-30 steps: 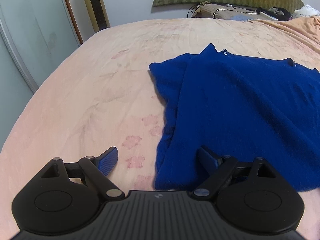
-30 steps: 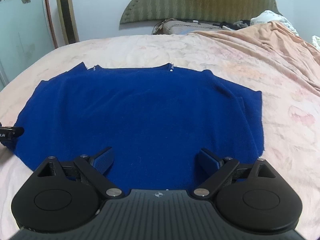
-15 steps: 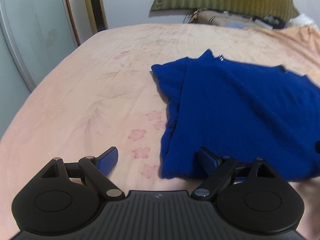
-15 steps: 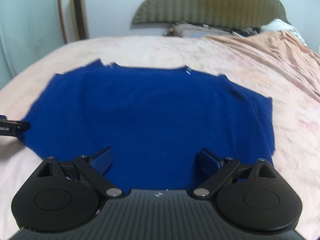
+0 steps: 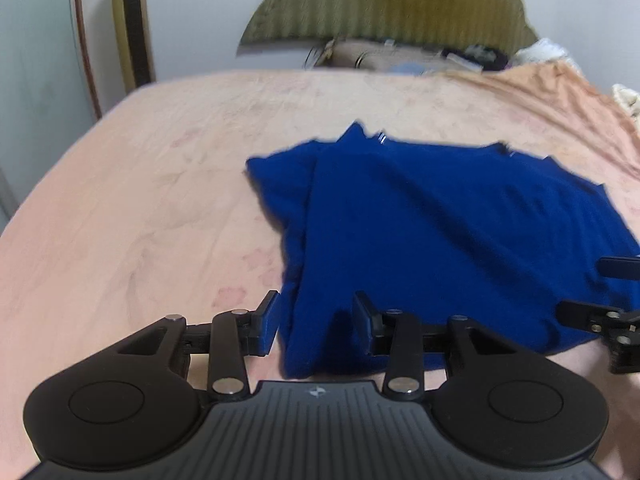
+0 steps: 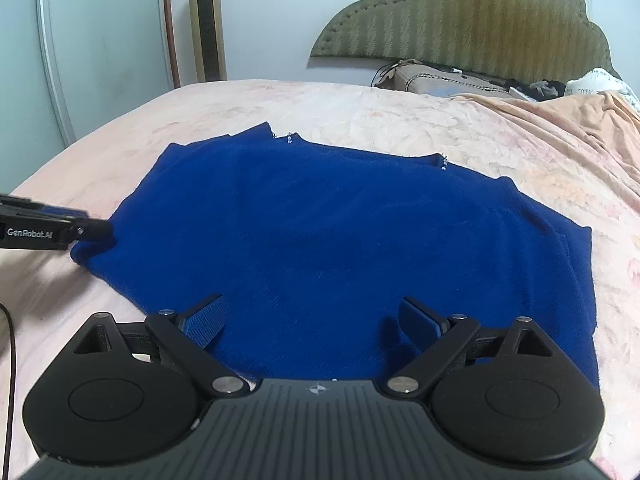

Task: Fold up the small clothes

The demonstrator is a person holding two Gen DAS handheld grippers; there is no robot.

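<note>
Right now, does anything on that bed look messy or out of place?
Mostly tidy. The blue sweater lies flat on the pink bedspread, sleeves folded in. Only the clutter by the headboard looks untidy.

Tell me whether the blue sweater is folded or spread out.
Mostly spread: the blue sweater lies flat on the bed, only its side parts tucked in.

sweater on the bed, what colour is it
Deep royal blue sweater, plain; clearest in the right wrist view.

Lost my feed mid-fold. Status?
Left gripper closing over blue top's near-left corner, grip unconfirmed. Right gripper open above hem. Nothing in the way.
</note>
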